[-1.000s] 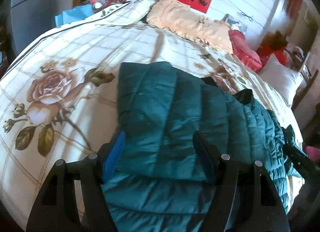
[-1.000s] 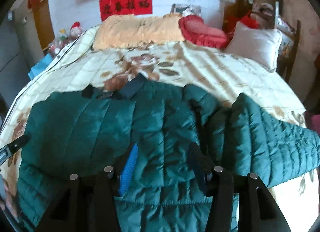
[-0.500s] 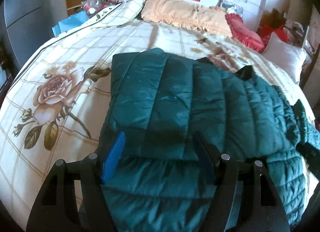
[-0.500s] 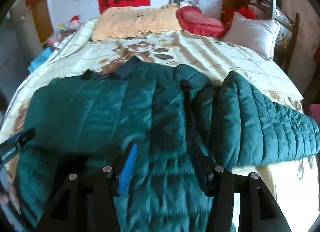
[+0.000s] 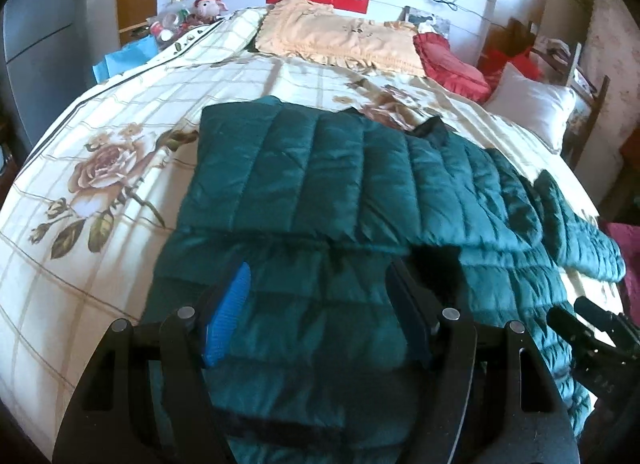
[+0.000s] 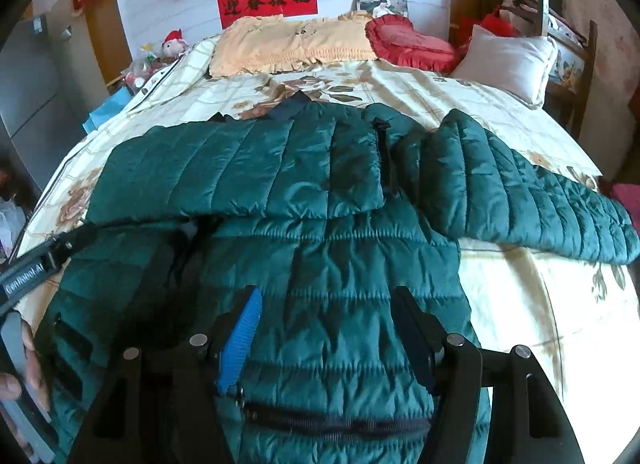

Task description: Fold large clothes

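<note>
The jacket (image 6: pixel 320 200) lies spread on the bed (image 6: pixel 500 116), one sleeve (image 5: pixel 304 180) folded across its chest. Both grippers — left (image 5: pixel 320 296), right (image 6: pixel 324 316) — hover above its hem, jaws wide apart, holding nothing.

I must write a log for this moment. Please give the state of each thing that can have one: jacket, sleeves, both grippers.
Jacket: lies flat on the bed.
Left sleeve: folded across the chest.
Right sleeve: spread out sideways.
Left gripper: open, empty.
Right gripper: open, empty.

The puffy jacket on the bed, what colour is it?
Dark teal green, quilted jacket; clearest in the right wrist view.
</note>
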The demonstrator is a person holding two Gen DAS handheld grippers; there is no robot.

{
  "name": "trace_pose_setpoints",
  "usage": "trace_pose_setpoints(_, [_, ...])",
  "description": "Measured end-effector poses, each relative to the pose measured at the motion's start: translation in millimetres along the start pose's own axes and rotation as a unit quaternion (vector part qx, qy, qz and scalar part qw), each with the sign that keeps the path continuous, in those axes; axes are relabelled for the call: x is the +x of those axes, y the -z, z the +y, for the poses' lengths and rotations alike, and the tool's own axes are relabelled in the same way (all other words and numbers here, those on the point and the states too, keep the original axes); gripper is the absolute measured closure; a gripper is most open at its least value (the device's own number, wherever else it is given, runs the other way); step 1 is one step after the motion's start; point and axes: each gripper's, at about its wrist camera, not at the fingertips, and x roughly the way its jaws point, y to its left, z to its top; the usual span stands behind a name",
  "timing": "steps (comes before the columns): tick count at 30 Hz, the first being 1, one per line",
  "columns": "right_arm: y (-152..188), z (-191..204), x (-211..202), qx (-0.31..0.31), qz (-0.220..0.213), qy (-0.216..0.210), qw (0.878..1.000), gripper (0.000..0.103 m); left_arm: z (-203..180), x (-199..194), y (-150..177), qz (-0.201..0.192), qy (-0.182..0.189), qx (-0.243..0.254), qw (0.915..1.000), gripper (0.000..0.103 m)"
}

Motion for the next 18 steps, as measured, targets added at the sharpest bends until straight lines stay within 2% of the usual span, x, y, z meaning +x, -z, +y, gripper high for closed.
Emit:
trace_pose_setpoints(4, [5,1,-9,-0.006,-0.009,0.005,1.000,0.034,-11,-4,7,0.000,0.005,0.003,1.0000,0.033])
trace_pose_setpoints(18, [11,-7,-6,0.003,-0.004,0.005,1.000,0.034,-23,2,19,0.011,0.007,0.009,0.9999,0.033])
